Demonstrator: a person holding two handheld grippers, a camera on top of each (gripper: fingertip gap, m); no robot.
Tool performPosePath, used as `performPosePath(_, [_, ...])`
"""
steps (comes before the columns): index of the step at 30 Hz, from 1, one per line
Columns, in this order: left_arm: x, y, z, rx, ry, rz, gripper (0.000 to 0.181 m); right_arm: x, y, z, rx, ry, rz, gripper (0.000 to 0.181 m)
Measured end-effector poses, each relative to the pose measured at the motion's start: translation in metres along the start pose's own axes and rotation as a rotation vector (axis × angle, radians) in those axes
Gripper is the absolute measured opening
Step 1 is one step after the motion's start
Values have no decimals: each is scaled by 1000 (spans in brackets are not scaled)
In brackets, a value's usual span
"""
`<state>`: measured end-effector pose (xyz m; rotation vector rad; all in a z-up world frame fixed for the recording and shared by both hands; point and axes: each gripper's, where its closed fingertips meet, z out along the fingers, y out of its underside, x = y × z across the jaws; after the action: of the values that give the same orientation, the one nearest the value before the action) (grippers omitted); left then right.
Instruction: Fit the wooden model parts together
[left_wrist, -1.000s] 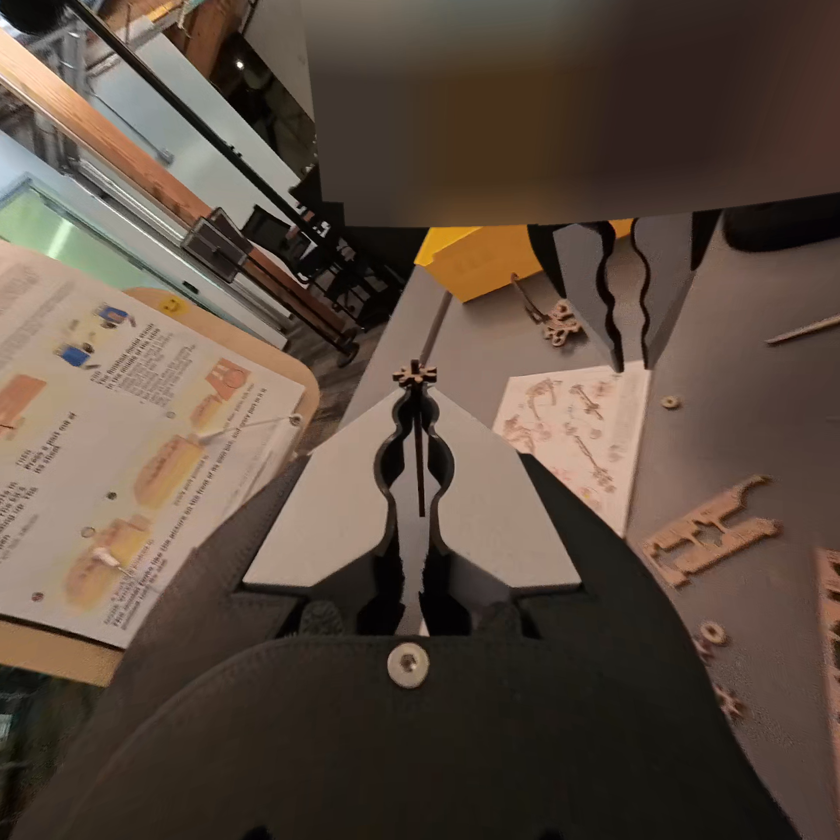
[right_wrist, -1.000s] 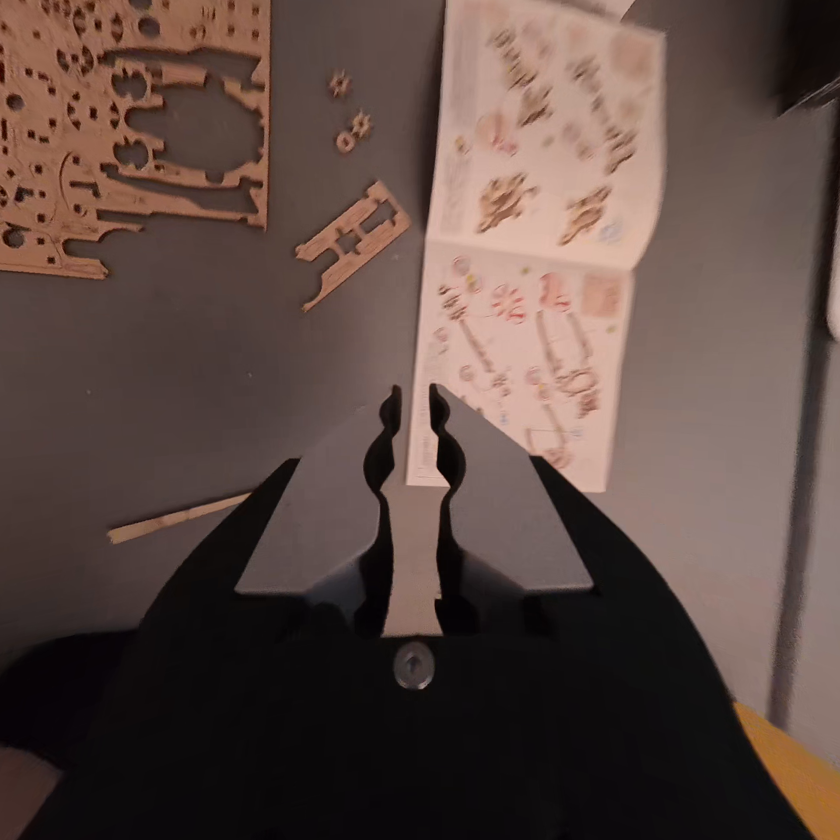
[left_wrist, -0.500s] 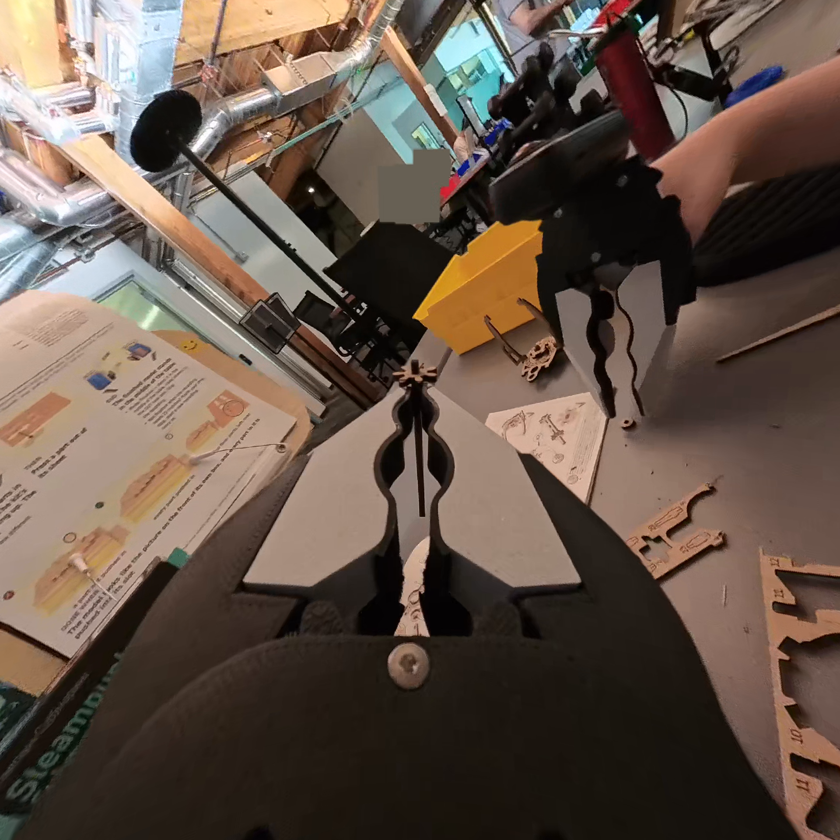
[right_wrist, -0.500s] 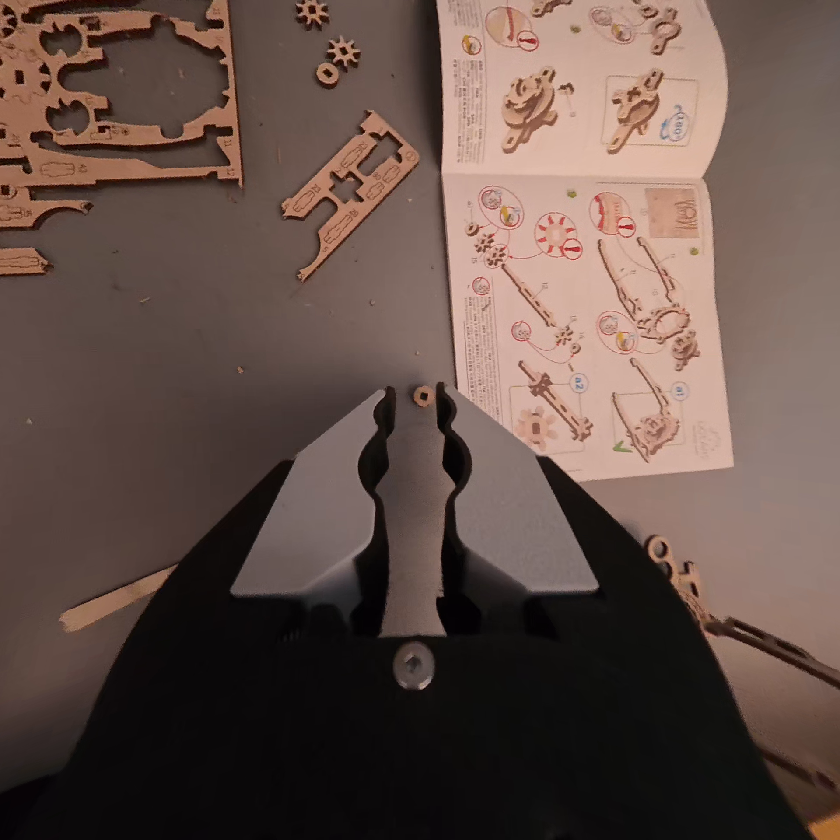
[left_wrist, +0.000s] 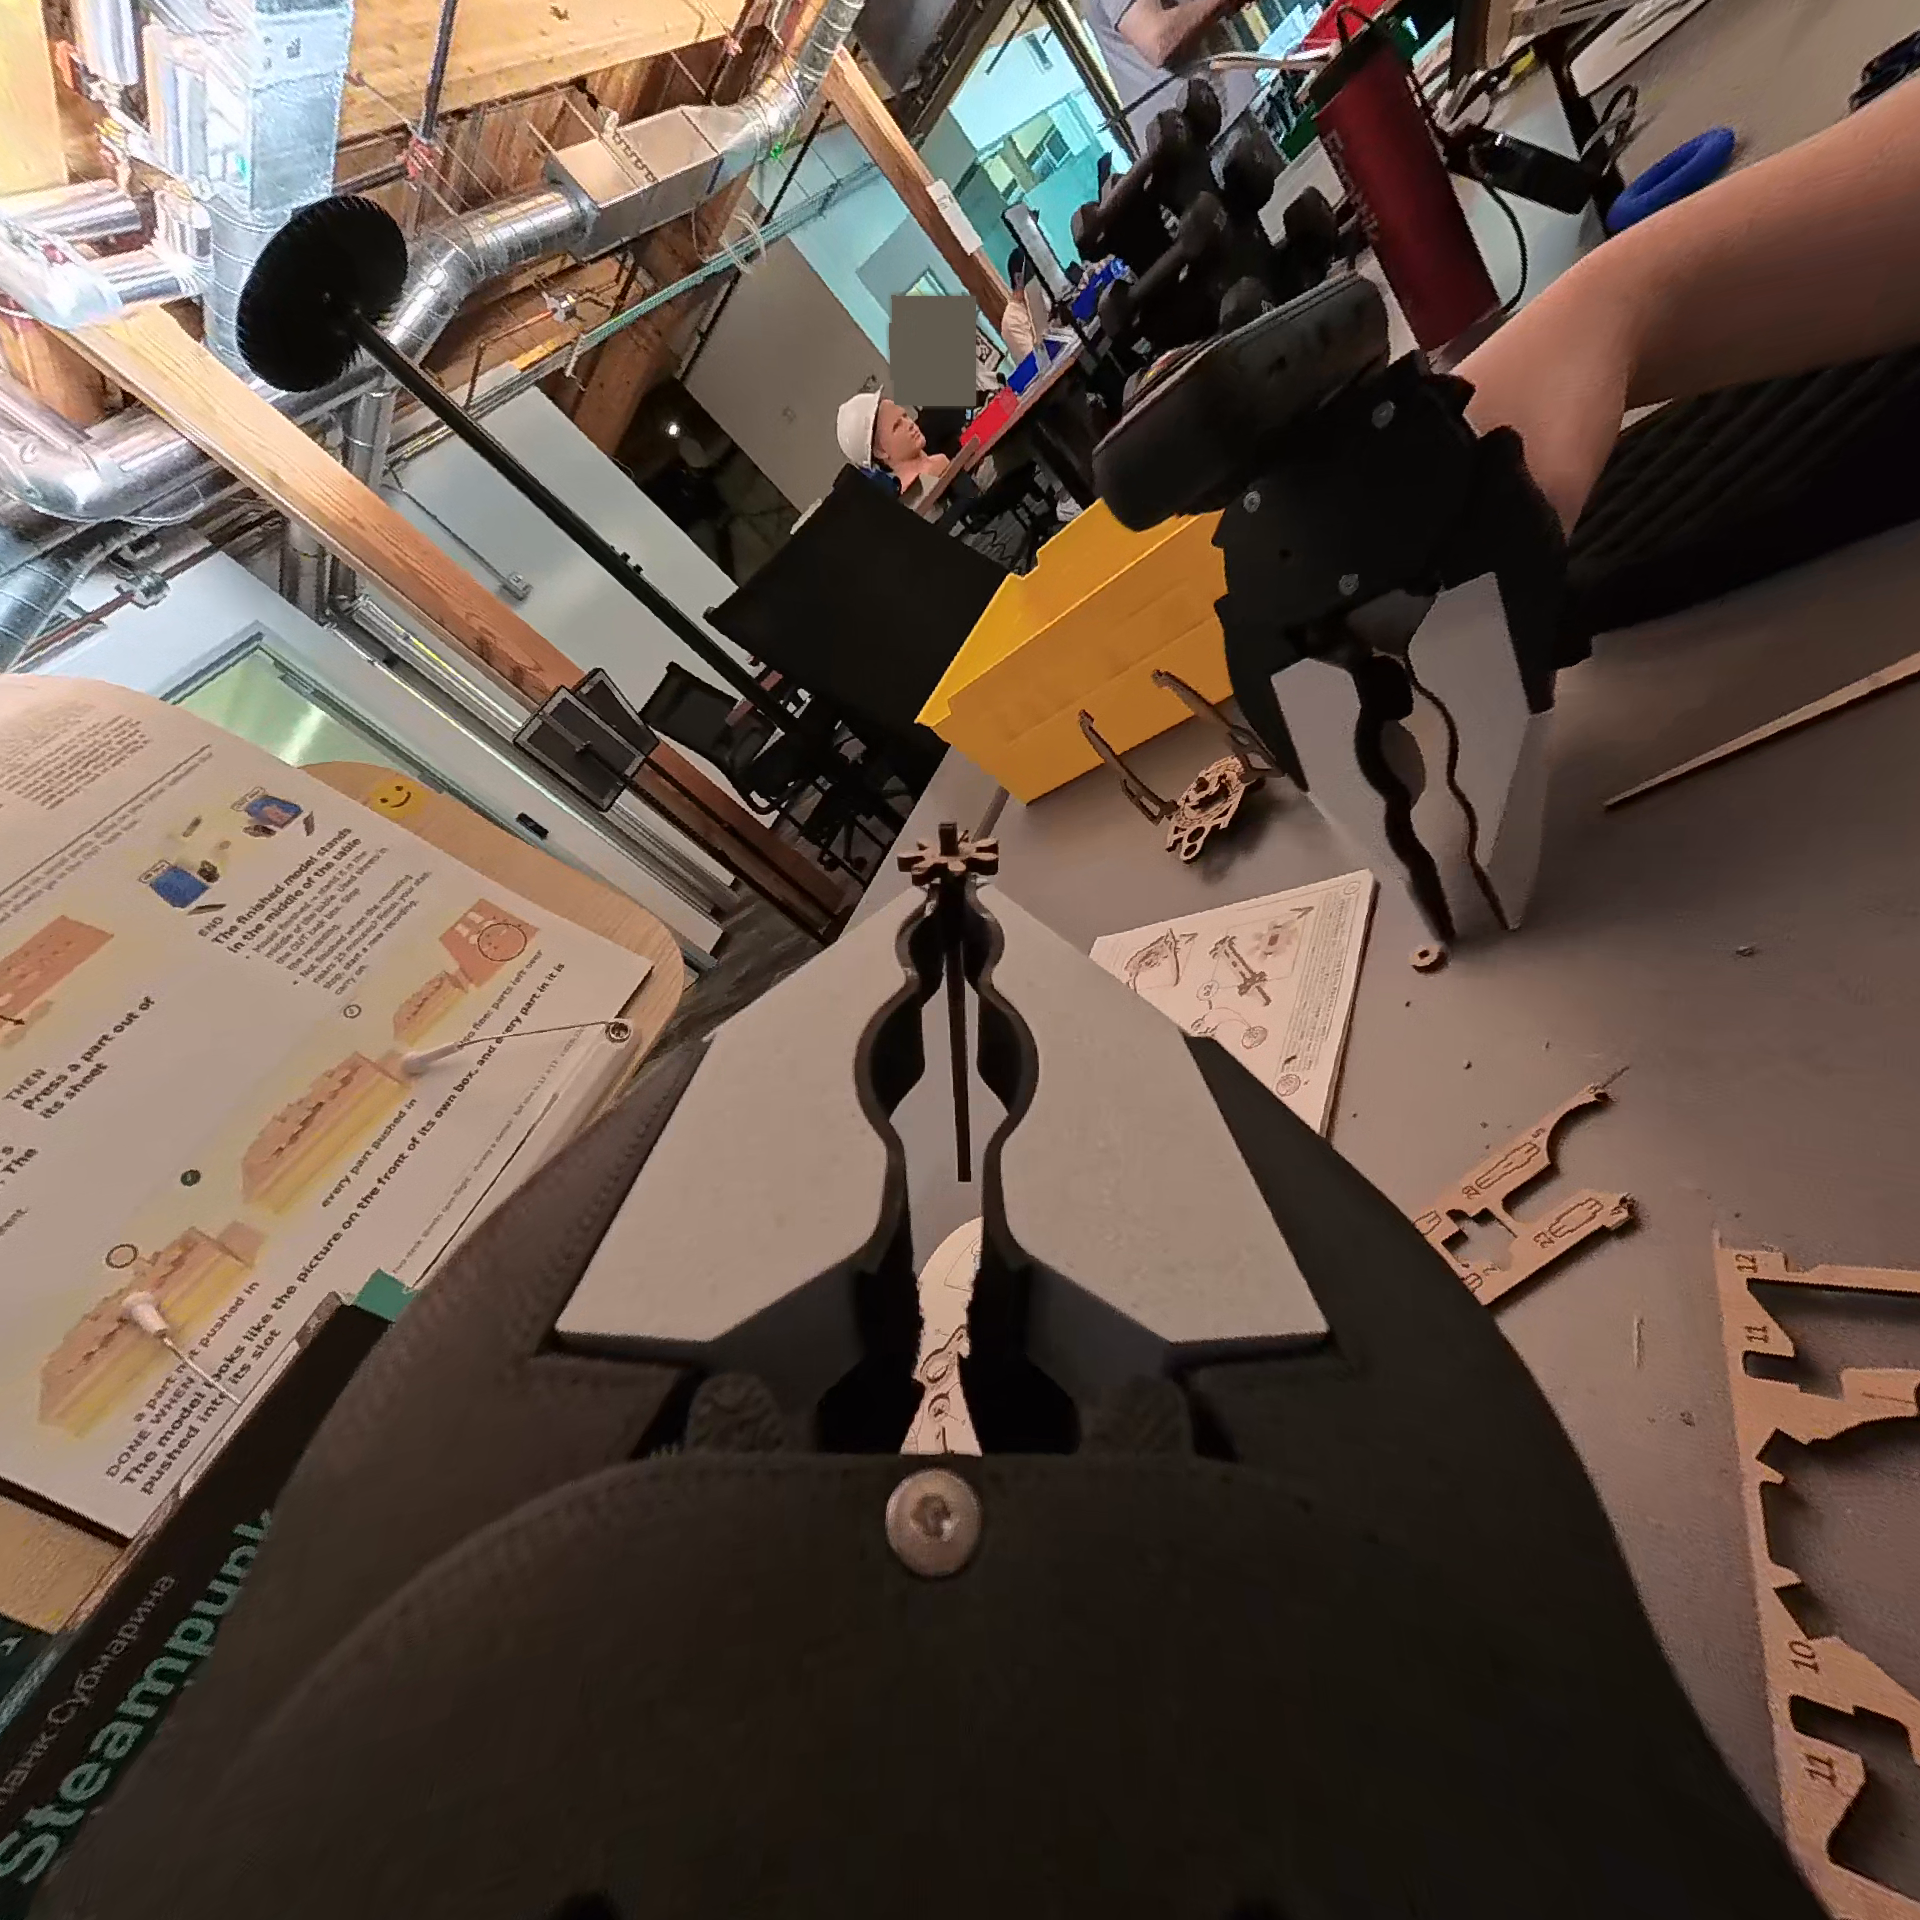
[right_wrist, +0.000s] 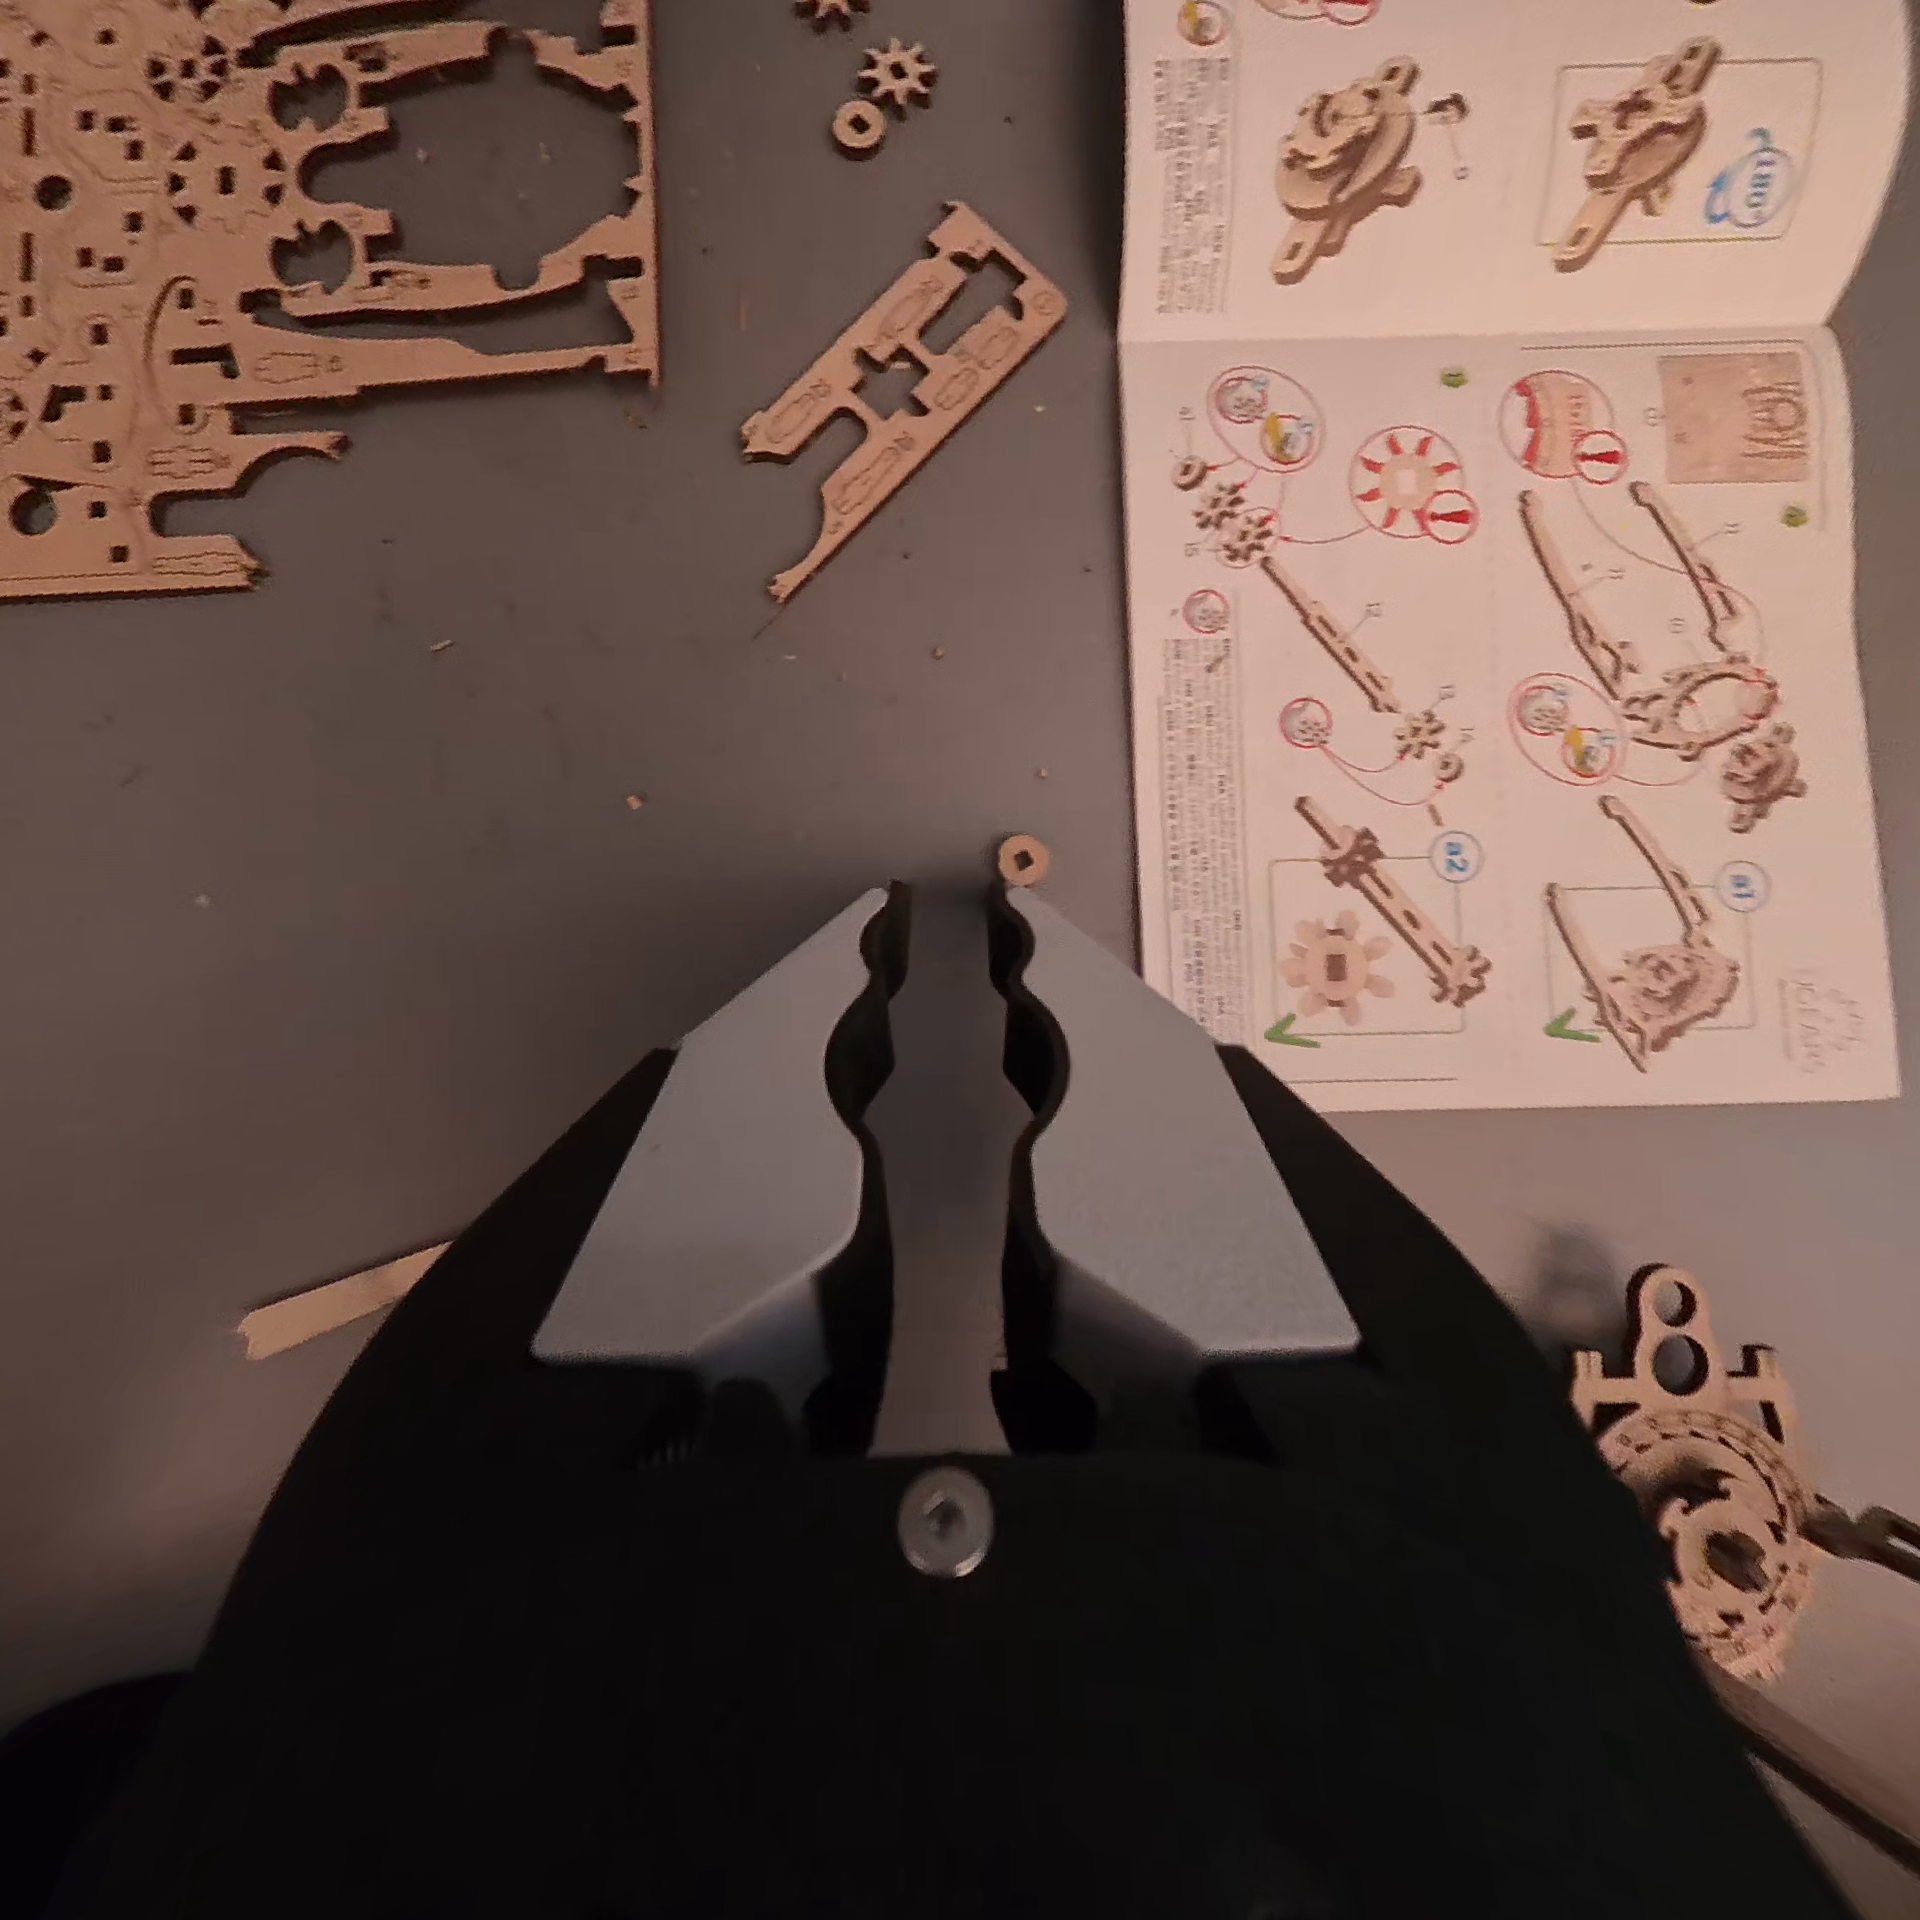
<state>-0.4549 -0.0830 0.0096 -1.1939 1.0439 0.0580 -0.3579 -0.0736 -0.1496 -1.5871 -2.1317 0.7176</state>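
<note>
Left gripper clamps a thin axle carrying one gear, raised off the table. Only the left view shows this, plus a yellow bin. Right gripper points down, jaws slightly apart, empty. One washer lies just past its tips. Right view alone shows the sheet, two gears, a second washer, and the booklet.

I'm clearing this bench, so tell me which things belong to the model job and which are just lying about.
Job: left hand-held gripper shut on axle with gear; right hand-held gripper open beside washer; booklet; part sheet.

Lying about: yellow bin; red bottle; blue ring.
</note>
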Motion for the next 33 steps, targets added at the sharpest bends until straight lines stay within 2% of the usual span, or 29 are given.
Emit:
performPosePath(8, [-1, 4, 0, -13, 3, -5, 0, 13, -4, -1, 57, 53, -16, 18])
performPosePath(17, [-3, 10, 1, -31, -3, 9, 0, 9, -4, 2, 81, 0, -16, 15])
performPosePath(33, [-4, 20, 1, -67, -6, 21, 0, 2, -3, 2, 78, -8, -33, 16])
